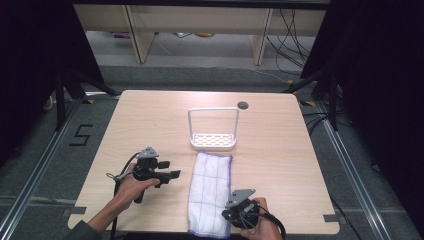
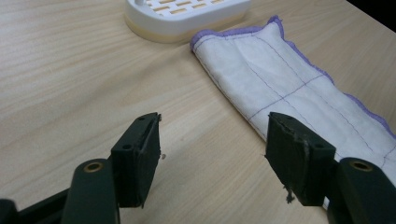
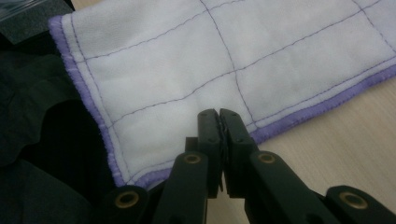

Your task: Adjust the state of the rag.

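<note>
A white cloth (image 1: 210, 192) with purple stitching and hem lies folded in a long strip on the wooden table (image 1: 280, 150); it also shows as the cloth (image 2: 280, 79) and the cloth (image 3: 187, 60). My right gripper (image 1: 227, 212) sits at its near right corner. In the right gripper view the right gripper (image 3: 218, 112) has its jaws pressed together on the cloth just inside the purple hem. My left gripper (image 1: 171, 169) rests to the left of the cloth. In its own view the left gripper (image 2: 215, 116) stands open above bare wood, holding nothing.
A white draining rack (image 1: 213, 141) with a tall wire handle stands just beyond the cloth's far end, and its slotted base (image 2: 187, 18) touches the cloth's corner. The near table edge runs right under the cloth's end. A cable hole (image 1: 243, 105) sits at the back.
</note>
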